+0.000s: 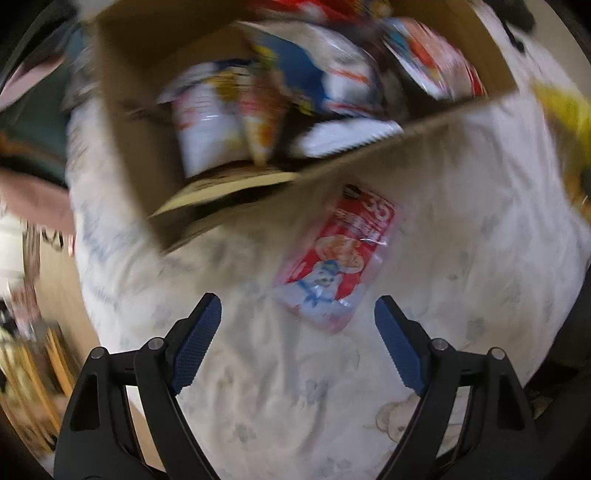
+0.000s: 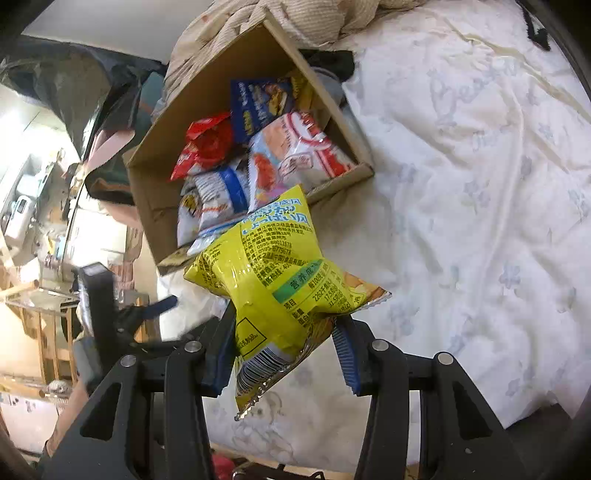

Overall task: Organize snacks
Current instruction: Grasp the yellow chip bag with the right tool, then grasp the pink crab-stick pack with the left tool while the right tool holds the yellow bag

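A cardboard box (image 2: pixel 155 206) lies on the white bed sheet (image 2: pixel 480 184) and holds several snack packets. My right gripper (image 2: pixel 284 332) is shut on a yellow chip bag (image 2: pixel 269 280) and holds it just in front of the box's near edge. My left gripper (image 1: pixel 297 325) is open and empty above the sheet. A red and white snack packet (image 1: pixel 336 258) lies flat on the sheet just ahead of the left fingertips, beside the box (image 1: pixel 140 110). The left wrist view is blurred. The yellow bag shows at the right edge of the left wrist view (image 1: pixel 565 110). The left gripper shows in the right wrist view (image 2: pixel 159 306).
A rumpled beige quilt (image 2: pixel 295 22) lies behind the box. Dark clothes (image 2: pixel 74 85) and a pink item (image 2: pixel 110 144) are piled to the left of the box. Off the bed's left edge there are wooden furniture (image 2: pixel 48 332) and clutter.
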Motion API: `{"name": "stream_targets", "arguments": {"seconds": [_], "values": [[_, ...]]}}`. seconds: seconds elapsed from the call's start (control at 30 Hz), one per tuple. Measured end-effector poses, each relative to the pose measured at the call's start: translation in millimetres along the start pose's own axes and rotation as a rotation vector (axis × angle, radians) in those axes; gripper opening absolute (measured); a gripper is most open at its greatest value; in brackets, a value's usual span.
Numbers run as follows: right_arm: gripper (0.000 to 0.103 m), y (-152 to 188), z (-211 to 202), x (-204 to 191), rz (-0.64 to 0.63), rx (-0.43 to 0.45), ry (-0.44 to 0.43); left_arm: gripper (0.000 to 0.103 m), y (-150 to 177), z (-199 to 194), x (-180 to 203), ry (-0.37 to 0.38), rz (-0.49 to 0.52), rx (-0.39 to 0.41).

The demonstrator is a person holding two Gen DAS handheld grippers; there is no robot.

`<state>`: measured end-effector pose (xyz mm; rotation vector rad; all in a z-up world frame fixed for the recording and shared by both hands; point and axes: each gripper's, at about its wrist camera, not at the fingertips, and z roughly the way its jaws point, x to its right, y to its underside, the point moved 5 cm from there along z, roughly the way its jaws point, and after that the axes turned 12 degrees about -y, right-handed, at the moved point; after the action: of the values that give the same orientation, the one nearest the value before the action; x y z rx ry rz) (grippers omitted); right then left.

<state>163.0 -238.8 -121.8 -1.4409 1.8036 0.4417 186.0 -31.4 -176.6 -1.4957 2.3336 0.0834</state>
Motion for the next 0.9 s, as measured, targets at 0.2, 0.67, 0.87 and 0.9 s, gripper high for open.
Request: {"name": "stream_targets", "arguments": {"seconds": [0.2, 0.67, 0.87, 0.9], "values": [[0.049, -6, -4, 2, 0.009, 0.021, -0.014, 0.072, -9, 27, 28, 0.087, 0.086, -0.041], [0.049, -5, -5, -1, 0.004, 0.022, -0.016, 0.015, -14, 30, 27, 0.143, 0.063, -0.001], [0.049, -6, -6, -8, -0.005, 0.031, -0.031, 0.004, 17, 17, 32, 0.181, 0.059, -0.044], [0.049, -6, -6, -10, -0.007, 0.031, -0.033, 0.003, 20, 18, 31, 0.197, 0.052, -0.064]]}}
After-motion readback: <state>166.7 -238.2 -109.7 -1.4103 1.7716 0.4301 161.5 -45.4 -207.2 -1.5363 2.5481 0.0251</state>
